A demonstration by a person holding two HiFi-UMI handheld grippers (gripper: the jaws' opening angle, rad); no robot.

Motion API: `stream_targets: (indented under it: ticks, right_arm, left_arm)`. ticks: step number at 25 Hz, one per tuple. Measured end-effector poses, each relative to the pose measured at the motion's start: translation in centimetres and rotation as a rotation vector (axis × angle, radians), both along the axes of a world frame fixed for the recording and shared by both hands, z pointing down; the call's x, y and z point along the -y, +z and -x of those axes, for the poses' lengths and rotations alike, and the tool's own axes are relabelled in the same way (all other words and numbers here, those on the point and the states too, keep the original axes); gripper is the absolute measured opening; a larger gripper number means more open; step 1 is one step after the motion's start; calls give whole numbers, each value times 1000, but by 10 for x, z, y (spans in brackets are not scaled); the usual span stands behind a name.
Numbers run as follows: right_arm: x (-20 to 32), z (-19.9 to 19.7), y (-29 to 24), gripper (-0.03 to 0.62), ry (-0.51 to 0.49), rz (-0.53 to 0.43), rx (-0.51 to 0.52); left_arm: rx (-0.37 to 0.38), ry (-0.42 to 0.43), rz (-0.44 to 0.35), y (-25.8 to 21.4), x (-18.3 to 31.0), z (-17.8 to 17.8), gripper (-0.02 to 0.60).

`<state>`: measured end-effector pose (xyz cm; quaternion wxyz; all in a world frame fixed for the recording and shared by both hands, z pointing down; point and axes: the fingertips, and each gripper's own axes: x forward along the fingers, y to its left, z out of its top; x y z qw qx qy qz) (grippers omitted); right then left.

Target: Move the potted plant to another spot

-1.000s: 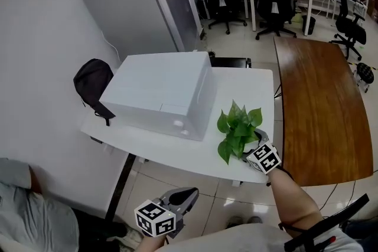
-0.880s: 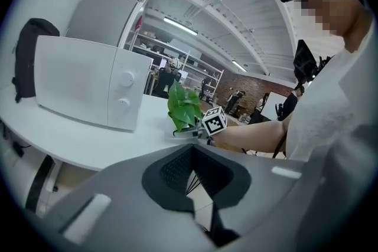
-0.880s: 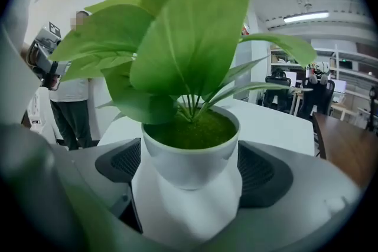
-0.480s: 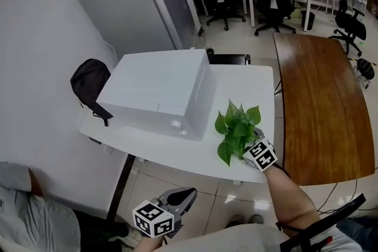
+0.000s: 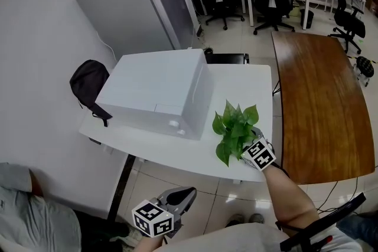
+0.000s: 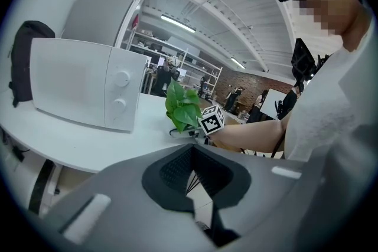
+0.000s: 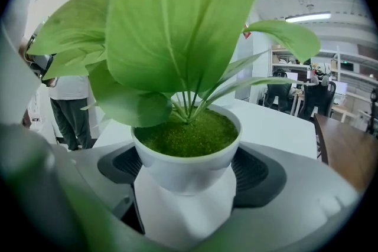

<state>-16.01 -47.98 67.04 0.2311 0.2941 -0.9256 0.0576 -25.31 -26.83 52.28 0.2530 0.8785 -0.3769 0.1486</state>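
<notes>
Grasp stage: right gripper [image 5: 253,140] jaws have just been closing onto the potted plant [image 7: 186,157], seemingly snug, left gripper [image 5: 189,193] pinched together and empty, so next needs a steady lift.

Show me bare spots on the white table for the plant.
Free: the white table's back right corner, between microwave and right edge, behind the plant; the front strip before the microwave, left of the plant. The brown table is bare too. Crowded: the microwave fills the left half.
</notes>
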Motion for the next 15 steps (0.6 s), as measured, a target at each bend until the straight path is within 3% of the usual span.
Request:
stream_targets:
  ticks: [15]
  right_arm:
    - [0,-28,-17,465,8,-33,2]
  left_arm:
    - [1,27,-6,-1,2,-27,-3]
